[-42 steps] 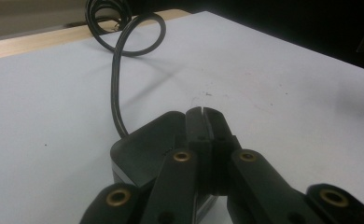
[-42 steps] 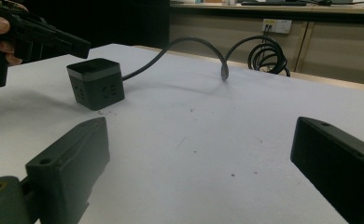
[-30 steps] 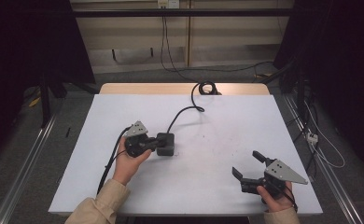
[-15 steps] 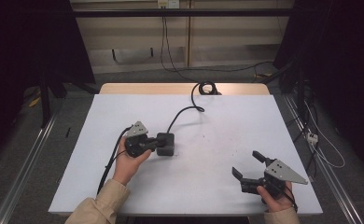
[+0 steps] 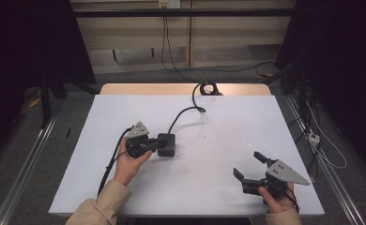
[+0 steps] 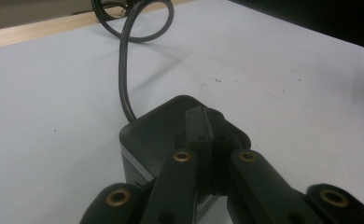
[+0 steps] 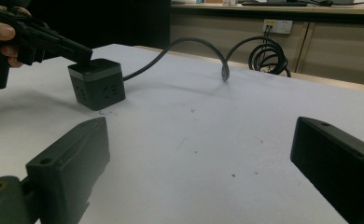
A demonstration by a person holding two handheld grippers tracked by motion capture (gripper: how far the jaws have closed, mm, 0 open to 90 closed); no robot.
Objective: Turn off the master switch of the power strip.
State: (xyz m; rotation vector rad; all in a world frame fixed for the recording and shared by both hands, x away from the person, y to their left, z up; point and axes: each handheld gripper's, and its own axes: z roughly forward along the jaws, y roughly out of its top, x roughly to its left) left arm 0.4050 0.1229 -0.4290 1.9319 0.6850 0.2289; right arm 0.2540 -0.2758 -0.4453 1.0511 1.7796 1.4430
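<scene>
Plainly the left gripper (image 5: pixel 154 145) — jaws pressed together, tips resting on the black socket cube (image 5: pixel 166 144) mid-table — is far nearer than the wide-open right gripper (image 5: pixel 249 165), well apart toward the table's near right corner.

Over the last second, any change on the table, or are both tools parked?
Nothing visibly changed. The left tool is shut, its tips resting on top of the black socket cube, same as before. The right tool hangs open over the white table, apart from the cube. The cube's cable lies in the same curve toward the far edge.
</scene>
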